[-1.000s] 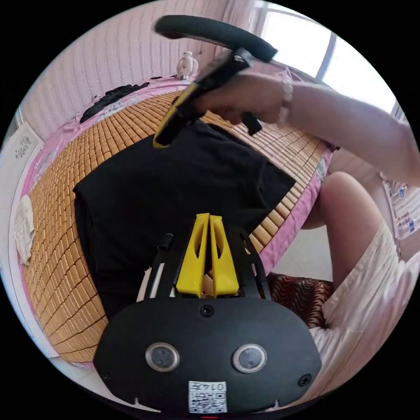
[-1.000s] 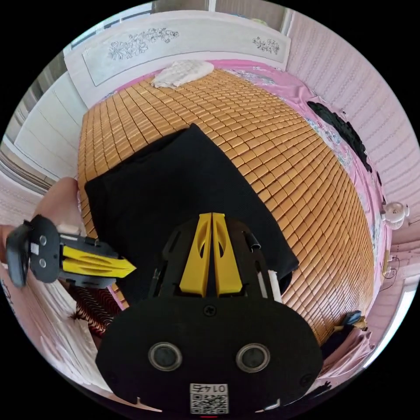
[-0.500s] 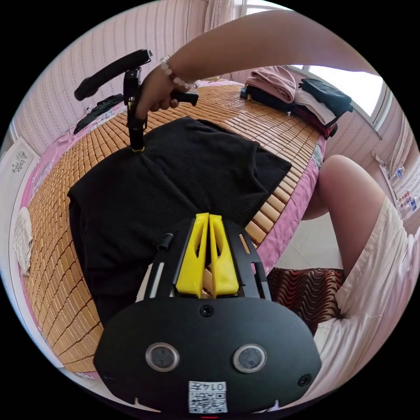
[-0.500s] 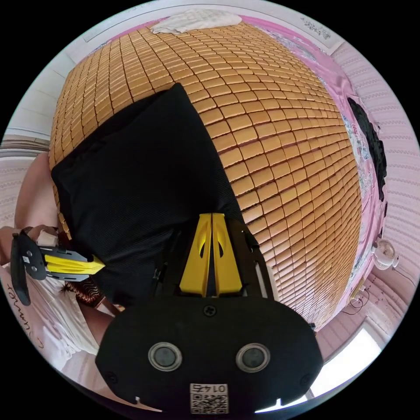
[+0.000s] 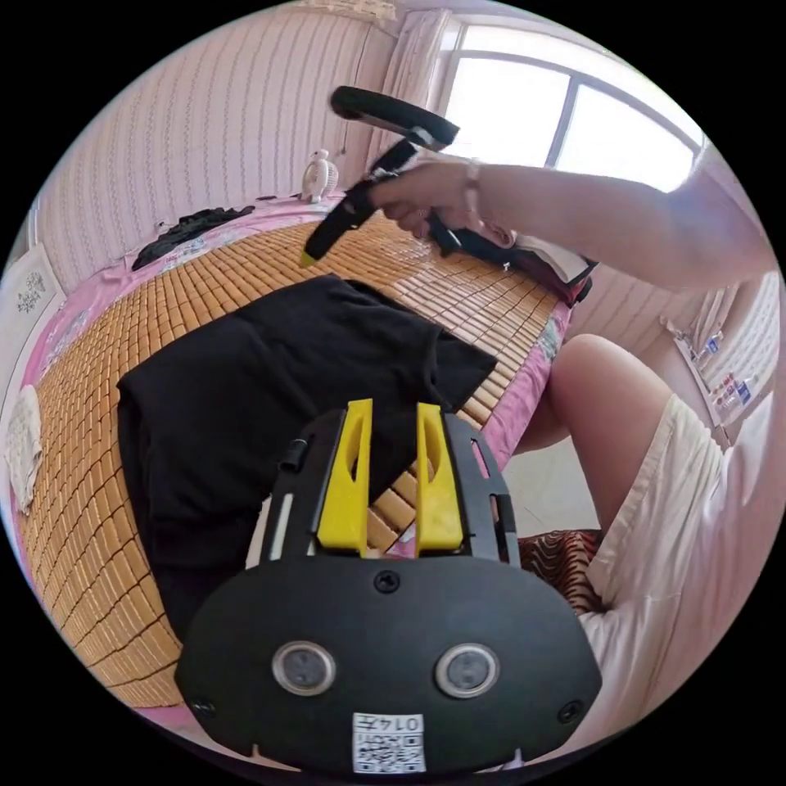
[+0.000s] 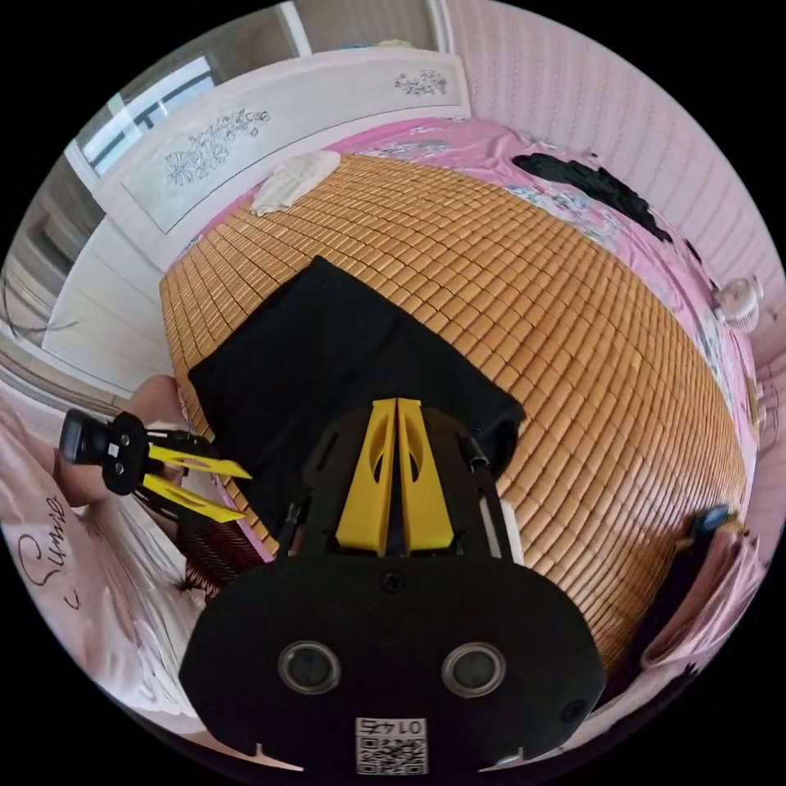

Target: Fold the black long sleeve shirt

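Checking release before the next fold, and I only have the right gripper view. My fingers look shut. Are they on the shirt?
Observer: No. In the left gripper view the right gripper is held in the air, above the bamboo mat, clear of the black shirt.
Operator: Left gripper pinching cloth?
Observer: No. The left gripper is open; between its fingers I see the shirt's edge and mat, with nothing gripped.
Operator: Anything beyond my gripper?
Observer: A stack of folded clothes at the bed's corner, below the window.
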